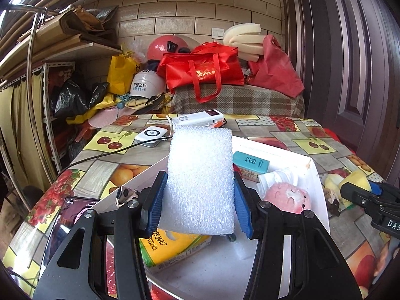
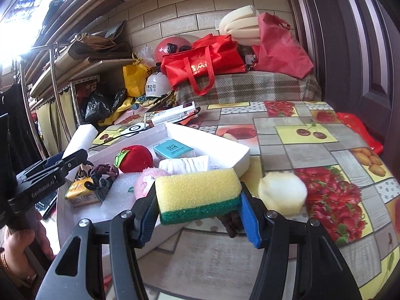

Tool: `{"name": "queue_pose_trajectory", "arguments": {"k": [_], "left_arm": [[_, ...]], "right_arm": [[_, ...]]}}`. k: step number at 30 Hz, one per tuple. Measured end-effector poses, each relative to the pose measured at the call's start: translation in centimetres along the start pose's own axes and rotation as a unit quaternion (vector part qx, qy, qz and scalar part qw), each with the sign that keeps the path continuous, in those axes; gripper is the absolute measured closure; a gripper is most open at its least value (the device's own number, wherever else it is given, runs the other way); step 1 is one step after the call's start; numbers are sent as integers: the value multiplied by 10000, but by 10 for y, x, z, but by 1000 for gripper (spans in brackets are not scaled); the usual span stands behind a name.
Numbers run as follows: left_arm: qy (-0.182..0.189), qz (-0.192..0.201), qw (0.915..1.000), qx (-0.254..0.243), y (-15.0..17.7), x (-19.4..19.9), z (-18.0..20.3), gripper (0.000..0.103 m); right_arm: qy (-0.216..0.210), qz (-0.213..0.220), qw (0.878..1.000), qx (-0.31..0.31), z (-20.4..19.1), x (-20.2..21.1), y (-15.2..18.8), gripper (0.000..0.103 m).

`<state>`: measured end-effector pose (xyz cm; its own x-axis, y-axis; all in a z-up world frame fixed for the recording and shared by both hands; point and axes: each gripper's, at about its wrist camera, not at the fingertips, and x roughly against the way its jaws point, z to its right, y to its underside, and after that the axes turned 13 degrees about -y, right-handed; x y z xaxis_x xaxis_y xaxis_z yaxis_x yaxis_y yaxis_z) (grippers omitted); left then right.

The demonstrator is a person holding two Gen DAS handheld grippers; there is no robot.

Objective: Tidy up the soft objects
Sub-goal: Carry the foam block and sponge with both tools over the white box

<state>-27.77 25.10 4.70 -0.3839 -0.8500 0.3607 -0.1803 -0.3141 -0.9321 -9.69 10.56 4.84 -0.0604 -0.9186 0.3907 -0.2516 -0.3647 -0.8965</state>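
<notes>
Pinching a white foam block upright, left gripper hangs over the white tray. Right gripper clamps the yellow-green sponge just beside the tray.

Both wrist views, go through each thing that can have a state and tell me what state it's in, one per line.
Left gripper: shut on the white foam block, held upright over the box.
Right gripper: shut on the yellow and green sponge, held level.
White box: open, no lid, partly filled.
Phone: screen lit.
Round pale sponge: loose on the table, outside the box.
</notes>
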Motion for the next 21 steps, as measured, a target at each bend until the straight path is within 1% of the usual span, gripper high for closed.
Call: {"name": "queue_pose_trajectory", "arguments": {"k": [3,8,10,15,18,21], "left_arm": [[12,-88,10000,43,-1,-6,-1,53],[-2,-74,10000,58,-4,-10,-1,53],[-63,-11,10000,-11,-7,-13,2,53],[-176,217,9993,-256,-11,-16,11,52],[-164,215,9990,-359,-11,-18,14,52],[-105,85,9990,-424,-11,-24,15,52]], "right_arm": [[-20,34,10000,21,-7,-10,-4,43],[16,23,9994,345,-24,-30,-11,43],[66,15,9987,504,-31,-40,-15,43],[237,184,9951,939,-46,-59,-24,43],[222,122,9953,939,-44,-71,-30,43],[115,-60,9962,865,-40,-83,-35,43]]}}
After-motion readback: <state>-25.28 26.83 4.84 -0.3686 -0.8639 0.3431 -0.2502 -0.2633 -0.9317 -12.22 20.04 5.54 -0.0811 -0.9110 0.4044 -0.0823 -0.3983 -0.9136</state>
